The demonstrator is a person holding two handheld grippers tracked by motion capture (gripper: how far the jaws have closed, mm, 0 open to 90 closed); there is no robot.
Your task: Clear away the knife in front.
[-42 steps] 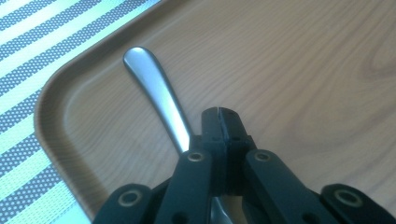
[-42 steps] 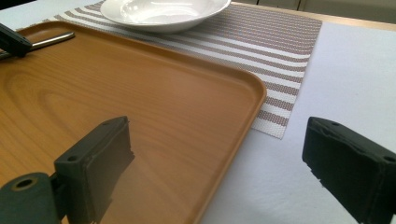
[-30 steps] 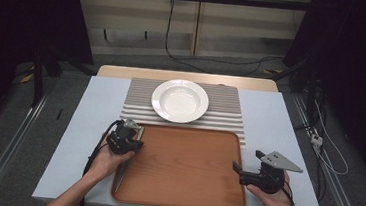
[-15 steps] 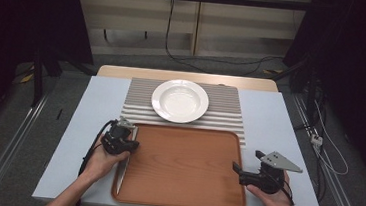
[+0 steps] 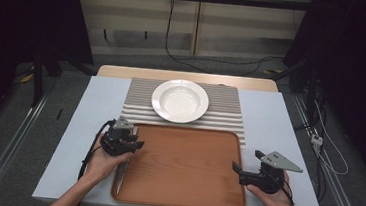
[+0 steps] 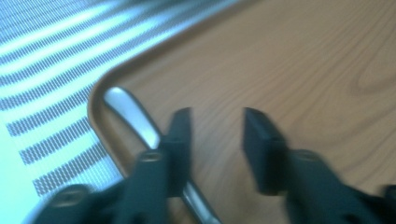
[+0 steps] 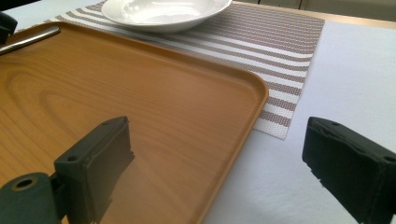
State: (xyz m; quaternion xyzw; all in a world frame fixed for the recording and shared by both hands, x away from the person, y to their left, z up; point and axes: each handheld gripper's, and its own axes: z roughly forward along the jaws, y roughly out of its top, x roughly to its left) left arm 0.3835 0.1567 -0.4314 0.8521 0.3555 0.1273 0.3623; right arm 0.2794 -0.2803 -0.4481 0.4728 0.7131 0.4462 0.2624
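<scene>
While the left hand-held gripper [image 6: 212,135], jaws just parted and empty, hovers beside the slim silver metal knife [image 6: 135,119] in the brown wooden tray's [image 5: 185,168] left edge, a careless withdrawal could knock it askew; the right hand-held gripper [image 7: 219,163] gapes wide.

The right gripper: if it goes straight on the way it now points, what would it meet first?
Probably the right rim of the wooden tray, which runs between the open jaws of the right gripper. Farther along lie the striped mat and the white plate; depth is unclear.
</scene>
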